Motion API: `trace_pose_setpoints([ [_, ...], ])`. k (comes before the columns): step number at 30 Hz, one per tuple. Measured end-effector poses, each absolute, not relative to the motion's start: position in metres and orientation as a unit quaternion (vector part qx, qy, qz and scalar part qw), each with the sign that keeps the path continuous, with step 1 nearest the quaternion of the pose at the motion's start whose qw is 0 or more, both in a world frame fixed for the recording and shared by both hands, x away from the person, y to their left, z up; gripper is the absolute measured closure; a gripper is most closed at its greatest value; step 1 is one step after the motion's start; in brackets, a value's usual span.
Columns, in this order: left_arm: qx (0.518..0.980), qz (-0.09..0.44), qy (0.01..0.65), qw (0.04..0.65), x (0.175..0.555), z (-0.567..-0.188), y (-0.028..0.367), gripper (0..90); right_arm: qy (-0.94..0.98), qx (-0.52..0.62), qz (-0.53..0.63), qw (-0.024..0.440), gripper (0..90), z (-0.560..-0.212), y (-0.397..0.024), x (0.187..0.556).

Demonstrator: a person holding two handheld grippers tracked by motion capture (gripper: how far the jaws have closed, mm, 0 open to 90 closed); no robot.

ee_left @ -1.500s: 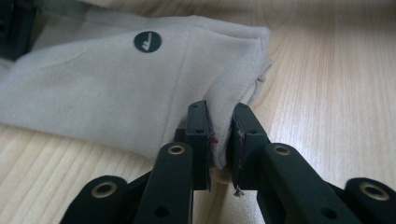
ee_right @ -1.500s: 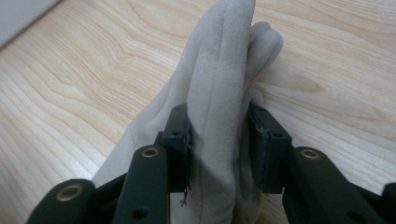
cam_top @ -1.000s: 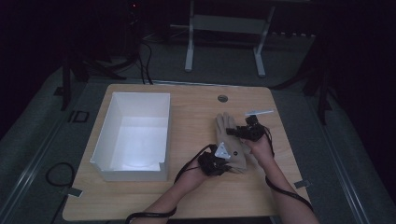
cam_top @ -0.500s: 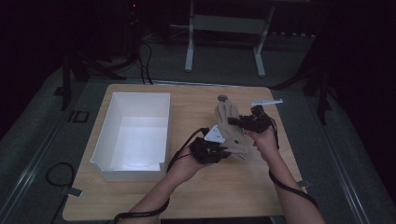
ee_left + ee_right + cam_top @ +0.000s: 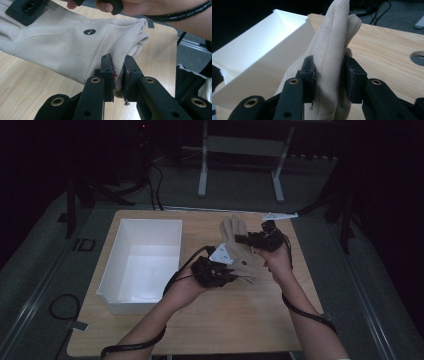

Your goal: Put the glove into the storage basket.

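A beige suede glove (image 5: pixel 239 249) is held up off the wooden table (image 5: pixel 250 315) between both grippers. My left gripper (image 5: pixel 220 270) is shut on the glove's cuff edge (image 5: pixel 130 50); its pads (image 5: pixel 109 75) pinch the fabric fold. My right gripper (image 5: pixel 252 240) is shut on the glove's finger part (image 5: pixel 332 70), the fingers bunched upright between its pads (image 5: pixel 309 72). In the left gripper view the right hand (image 5: pixel 140 6) sits beyond the glove.
A white open box (image 5: pixel 142 262) stands on the left half of the table, also seen at left in the right gripper view as the white box (image 5: pixel 259 60). A round hole (image 5: pixel 418 58) is in the tabletop. A metal stand (image 5: pixel 240 155) stands beyond the table.
Both hands have lifted the glove up off the table and carried it farther from the person. The grips have stayed the same.
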State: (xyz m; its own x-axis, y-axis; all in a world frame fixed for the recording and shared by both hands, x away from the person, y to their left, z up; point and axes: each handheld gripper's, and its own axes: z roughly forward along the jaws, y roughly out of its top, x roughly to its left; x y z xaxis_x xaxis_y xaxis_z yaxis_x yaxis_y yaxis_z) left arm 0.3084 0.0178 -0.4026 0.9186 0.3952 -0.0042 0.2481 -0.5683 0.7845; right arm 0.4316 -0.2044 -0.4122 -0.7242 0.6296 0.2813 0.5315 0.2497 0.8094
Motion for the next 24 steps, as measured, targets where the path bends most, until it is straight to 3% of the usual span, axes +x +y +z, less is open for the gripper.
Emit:
trace_pose_setpoints([
  [24,0.885,0.13,0.218,0.39,0.29,-0.383,0.084,81.3,0.809,0.314,0.496,0.039,64.6,-0.378,-0.121,0.434],
])
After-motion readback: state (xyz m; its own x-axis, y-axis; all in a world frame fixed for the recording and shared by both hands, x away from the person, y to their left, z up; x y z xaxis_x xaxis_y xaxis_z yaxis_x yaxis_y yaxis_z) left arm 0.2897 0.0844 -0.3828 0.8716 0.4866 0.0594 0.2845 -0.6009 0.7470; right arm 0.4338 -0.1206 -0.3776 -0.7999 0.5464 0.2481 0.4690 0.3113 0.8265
